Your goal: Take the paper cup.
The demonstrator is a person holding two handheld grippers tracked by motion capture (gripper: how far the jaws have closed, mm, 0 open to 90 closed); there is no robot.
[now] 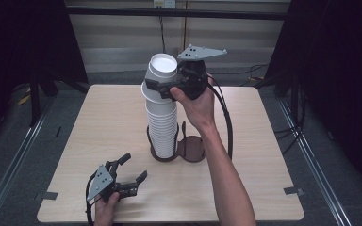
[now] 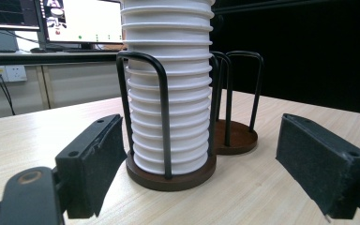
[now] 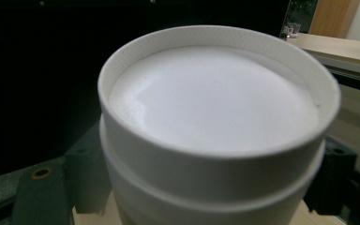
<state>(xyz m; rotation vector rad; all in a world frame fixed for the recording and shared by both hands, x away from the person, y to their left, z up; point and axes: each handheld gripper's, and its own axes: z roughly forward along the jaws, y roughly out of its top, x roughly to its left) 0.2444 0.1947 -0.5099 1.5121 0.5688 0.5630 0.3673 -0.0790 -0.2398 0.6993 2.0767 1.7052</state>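
The right gripper (image 1: pixel 162 87) pinches the top cup (image 1: pixel 162 70) of the cup stack (image 1: pixel 162 127). The left gripper (image 1: pixel 132 169) is spread wide, near the holder (image 1: pixel 188 153).

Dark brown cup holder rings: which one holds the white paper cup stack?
The left ring, nearest the left gripper; the white cup stack stands in it. The right ring is empty.
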